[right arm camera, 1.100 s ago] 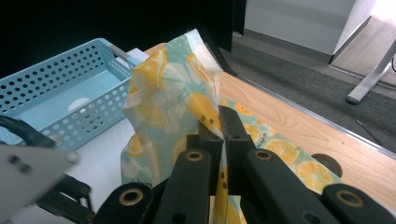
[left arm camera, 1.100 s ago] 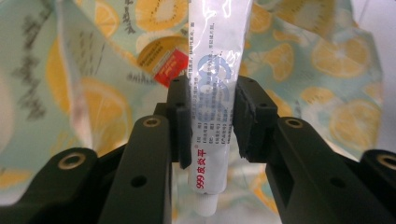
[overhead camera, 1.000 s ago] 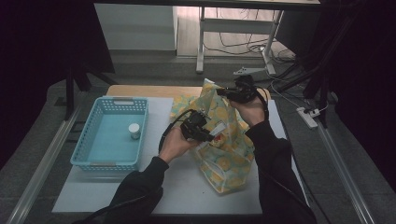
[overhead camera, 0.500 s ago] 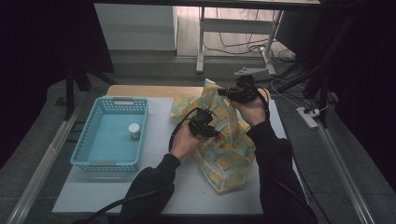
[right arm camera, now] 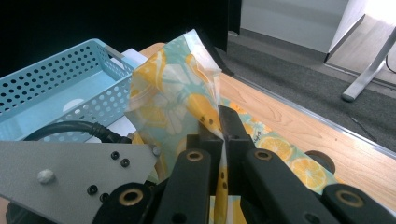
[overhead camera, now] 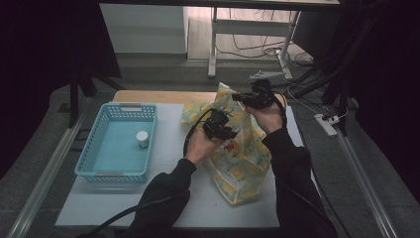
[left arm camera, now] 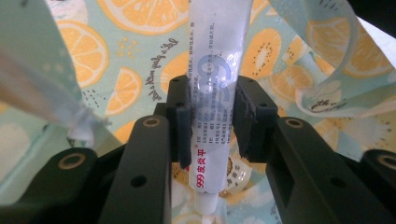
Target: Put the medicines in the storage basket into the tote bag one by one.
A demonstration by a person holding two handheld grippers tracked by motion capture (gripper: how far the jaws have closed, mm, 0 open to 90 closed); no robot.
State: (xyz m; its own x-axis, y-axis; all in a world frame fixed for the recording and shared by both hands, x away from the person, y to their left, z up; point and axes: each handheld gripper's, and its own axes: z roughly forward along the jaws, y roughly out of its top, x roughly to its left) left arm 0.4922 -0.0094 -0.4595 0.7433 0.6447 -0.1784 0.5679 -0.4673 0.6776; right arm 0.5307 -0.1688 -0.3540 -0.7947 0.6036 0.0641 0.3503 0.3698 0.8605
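The left tool is clamping a white tube crosswise between its pads, cap end toward the camera, and in the left gripper view the tube is hanging right over the orange-slice lining of the bag. That is the change to note: a second ago this hand was sitting further toward nine o'clock on the table, short of the bag, and now it is sliding in toward three o'clock until the tool is hovering at the bag's mouth. Meanwhile the right tool is staying put at about one o'clock of the bag, its jaws pinched tight on the top edge of the fabric and lifting it so the opening is standing up. So, as I am reading it, the approach is nearly finished and the tube is lining up for a drop inside; the release is not yet happening, and the grip on the rim is what is keeping the way clear. Over at nine o'clock the blue basket is sitting with one small jar inside it.
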